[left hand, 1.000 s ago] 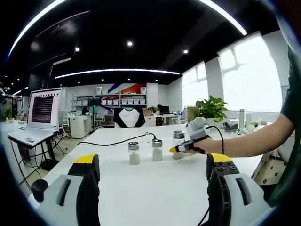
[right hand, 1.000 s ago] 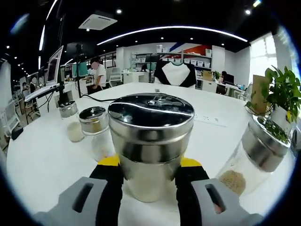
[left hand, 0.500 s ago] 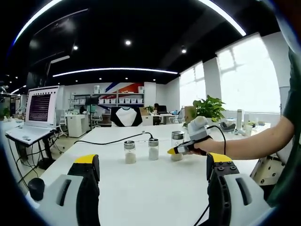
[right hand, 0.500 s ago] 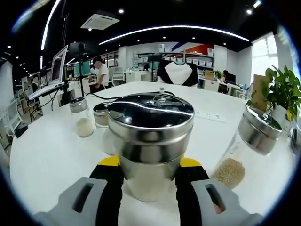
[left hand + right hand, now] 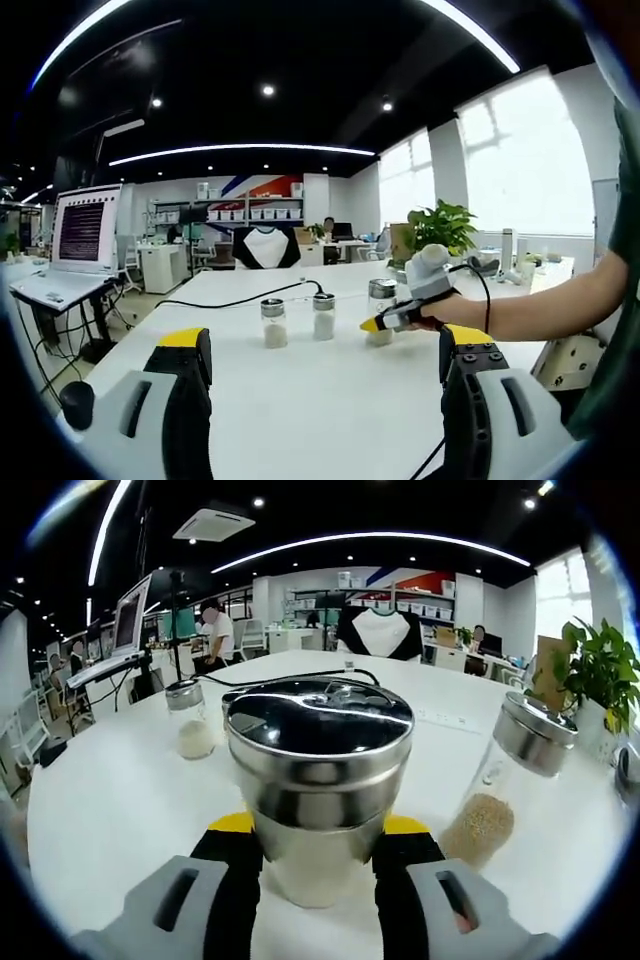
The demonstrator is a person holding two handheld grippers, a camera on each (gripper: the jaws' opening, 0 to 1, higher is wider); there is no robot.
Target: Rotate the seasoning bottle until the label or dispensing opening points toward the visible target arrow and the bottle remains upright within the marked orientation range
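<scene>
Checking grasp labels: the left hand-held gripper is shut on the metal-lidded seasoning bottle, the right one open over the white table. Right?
Swapped. In the right gripper view the right hand-held gripper is shut on the seasoning bottle. In the left gripper view the left hand-held gripper is open over the white table.

bottle: glass seasoning bottle (image 5: 318, 810) with shiny steel cap, pale contents
pose: upright on white table
place: clamped between yellow-tipped jaws

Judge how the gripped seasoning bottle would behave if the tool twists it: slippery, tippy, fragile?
Probably slippery: the seasoning bottle has smooth glass walls between the right tool's pads. Likely top-heavy, given its wide metal cap. Glass suggests fragility if knocked over.
</scene>
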